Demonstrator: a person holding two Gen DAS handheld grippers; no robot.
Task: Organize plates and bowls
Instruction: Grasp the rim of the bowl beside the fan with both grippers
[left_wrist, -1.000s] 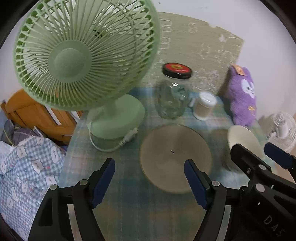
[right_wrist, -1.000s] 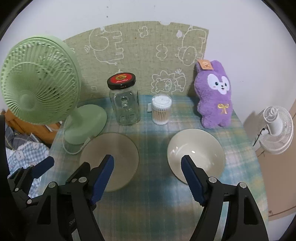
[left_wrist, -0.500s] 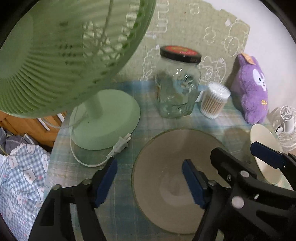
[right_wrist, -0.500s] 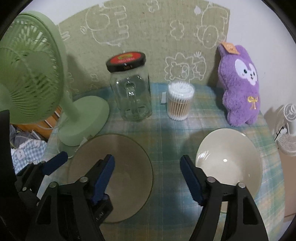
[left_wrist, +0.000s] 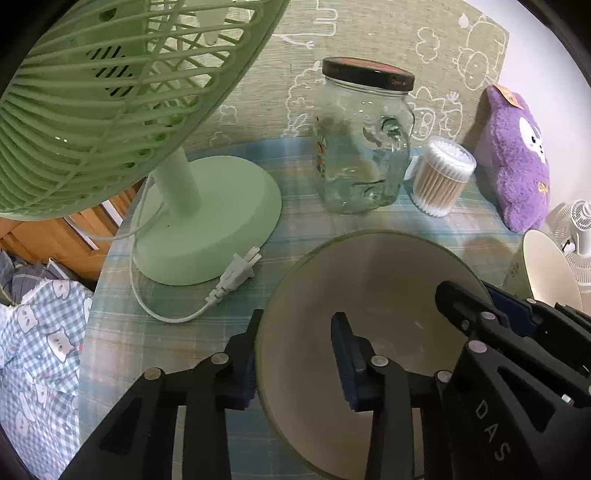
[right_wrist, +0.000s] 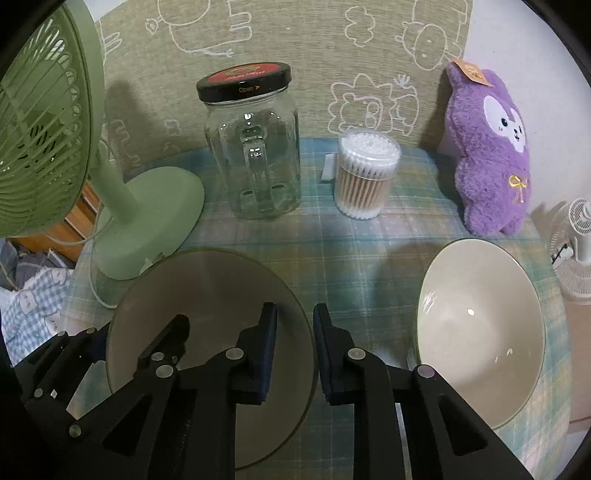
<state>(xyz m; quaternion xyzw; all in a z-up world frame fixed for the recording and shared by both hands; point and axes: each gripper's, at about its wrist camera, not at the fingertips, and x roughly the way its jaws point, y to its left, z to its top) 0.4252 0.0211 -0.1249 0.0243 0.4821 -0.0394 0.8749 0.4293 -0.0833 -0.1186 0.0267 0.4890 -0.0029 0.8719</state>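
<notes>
A beige plate (right_wrist: 214, 295) with a greenish rim lies on the plaid table; it also shows in the left wrist view (left_wrist: 376, 288). A cream bowl (right_wrist: 480, 325) sits to its right and shows at the edge of the left wrist view (left_wrist: 550, 273). My left gripper (left_wrist: 295, 354) straddles the plate's left rim, one finger outside and one over the plate, jaws still apart. My right gripper (right_wrist: 294, 332) straddles the plate's right rim with a narrow gap between its pads.
A green desk fan (left_wrist: 110, 92) with its plug and cord (left_wrist: 229, 277) stands at the left. A glass jar (right_wrist: 255, 147), a cotton swab tub (right_wrist: 365, 173) and a purple plush (right_wrist: 491, 155) line the back. A small white fan (right_wrist: 576, 243) is off the right edge.
Both grippers moved forward and down onto the plate, and both narrowed their jaws around its opposite rims. The right gripper shifted left from between plate and bowl.
</notes>
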